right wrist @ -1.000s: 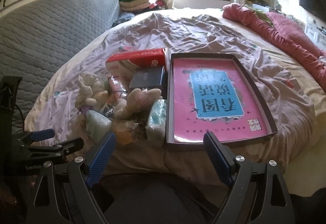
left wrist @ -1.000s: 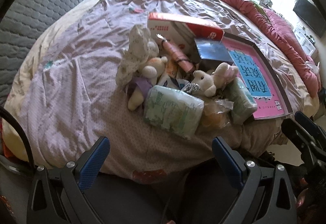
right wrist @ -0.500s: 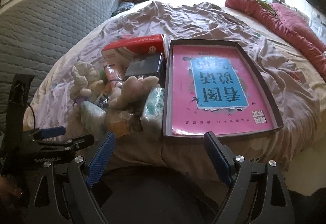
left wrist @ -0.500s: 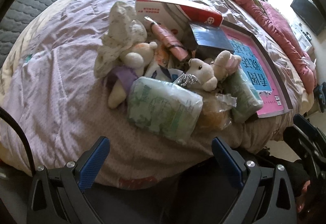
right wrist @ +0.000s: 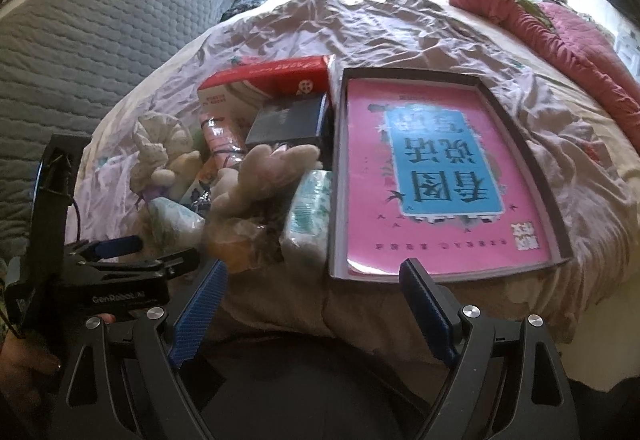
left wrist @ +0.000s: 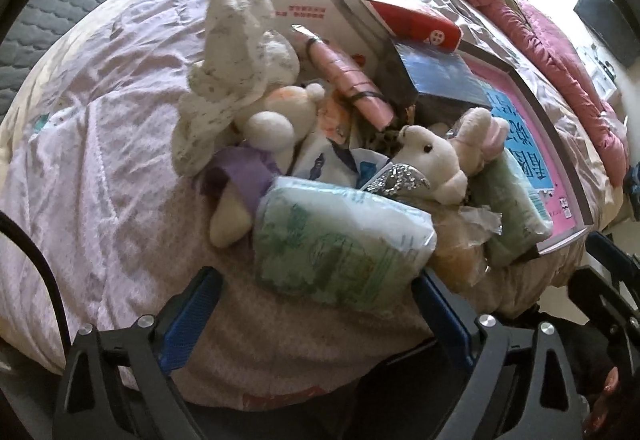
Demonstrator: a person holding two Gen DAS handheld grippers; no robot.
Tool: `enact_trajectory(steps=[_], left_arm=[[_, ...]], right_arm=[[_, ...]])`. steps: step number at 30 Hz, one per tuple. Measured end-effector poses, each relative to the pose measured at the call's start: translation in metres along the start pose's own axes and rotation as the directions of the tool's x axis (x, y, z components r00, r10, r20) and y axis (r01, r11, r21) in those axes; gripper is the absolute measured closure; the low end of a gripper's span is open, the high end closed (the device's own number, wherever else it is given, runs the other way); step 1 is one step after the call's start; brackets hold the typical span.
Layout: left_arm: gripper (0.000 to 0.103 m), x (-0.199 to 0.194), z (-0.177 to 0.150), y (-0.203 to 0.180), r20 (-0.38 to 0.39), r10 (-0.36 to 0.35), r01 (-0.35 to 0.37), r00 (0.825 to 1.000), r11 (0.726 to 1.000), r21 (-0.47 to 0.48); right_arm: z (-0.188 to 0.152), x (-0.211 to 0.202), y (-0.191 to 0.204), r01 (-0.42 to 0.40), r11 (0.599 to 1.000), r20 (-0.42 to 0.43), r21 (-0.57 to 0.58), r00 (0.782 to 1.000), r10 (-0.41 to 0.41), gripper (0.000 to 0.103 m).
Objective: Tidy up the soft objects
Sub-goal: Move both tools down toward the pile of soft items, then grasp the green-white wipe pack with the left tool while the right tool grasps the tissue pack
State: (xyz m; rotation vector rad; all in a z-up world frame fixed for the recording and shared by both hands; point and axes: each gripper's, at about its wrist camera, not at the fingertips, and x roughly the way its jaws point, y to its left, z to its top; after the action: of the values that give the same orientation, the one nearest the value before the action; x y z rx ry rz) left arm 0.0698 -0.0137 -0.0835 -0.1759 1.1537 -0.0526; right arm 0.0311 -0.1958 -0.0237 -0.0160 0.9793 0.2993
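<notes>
A pile of soft things lies on the bed near its front edge. In the left wrist view a green tissue pack point(left wrist: 340, 240) is nearest, between my open left gripper's point(left wrist: 316, 300) fingers, just beyond the tips. Behind it lie a white plush rabbit with pink ears point(left wrist: 440, 160), a doll with a speckled hat point(left wrist: 236, 72) and purple dress, and a second tissue pack point(left wrist: 512, 208). My right gripper point(right wrist: 312, 304) is open and empty at the bed edge, in front of the pink-lined box point(right wrist: 436, 176). The rabbit point(right wrist: 260, 180) shows there too.
A red and white box point(left wrist: 384, 16), a dark box point(left wrist: 436, 80) and a pink tube point(left wrist: 344, 76) lie behind the toys. A bagged bun point(left wrist: 460, 252) sits by the tissue pack. A red quilt point(right wrist: 560, 32) is at the right, a grey headboard point(right wrist: 100, 40) at the left.
My left gripper has moved forward and down toward the pile, so the green tissue pack now sits between its fingertips. My right gripper has moved slightly closer to the bed edge.
</notes>
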Motion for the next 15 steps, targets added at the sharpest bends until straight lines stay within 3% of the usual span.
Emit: enact_trajectory(steps=[3, 7, 14, 15], left_arm=[[0.015, 0.003, 0.001, 0.000, 0.004, -0.020, 0.020, 1.000, 1.000, 0.005], [0.020, 0.005, 0.003, 0.001, 0.009, -0.051, 0.051, 0.999, 0.999, 0.002], [0.024, 0.008, 0.007, 0.003, 0.016, -0.085, 0.086, 0.996, 0.996, -0.020], [0.024, 0.008, 0.008, 0.004, 0.016, -0.090, 0.090, 0.996, 0.996, -0.023]], right_arm=[[0.004, 0.009, 0.004, 0.008, 1.000, -0.003, -0.012, 1.000, -0.008, 0.020], [0.009, 0.022, 0.008, 0.006, 1.000, -0.028, -0.025, 1.000, -0.007, 0.047], [0.014, 0.036, 0.017, 0.005, 0.998, -0.026, -0.062, 1.000, -0.006, 0.061], [0.014, 0.039, 0.018, 0.004, 0.998, -0.031, -0.063, 0.999, -0.006, 0.066]])
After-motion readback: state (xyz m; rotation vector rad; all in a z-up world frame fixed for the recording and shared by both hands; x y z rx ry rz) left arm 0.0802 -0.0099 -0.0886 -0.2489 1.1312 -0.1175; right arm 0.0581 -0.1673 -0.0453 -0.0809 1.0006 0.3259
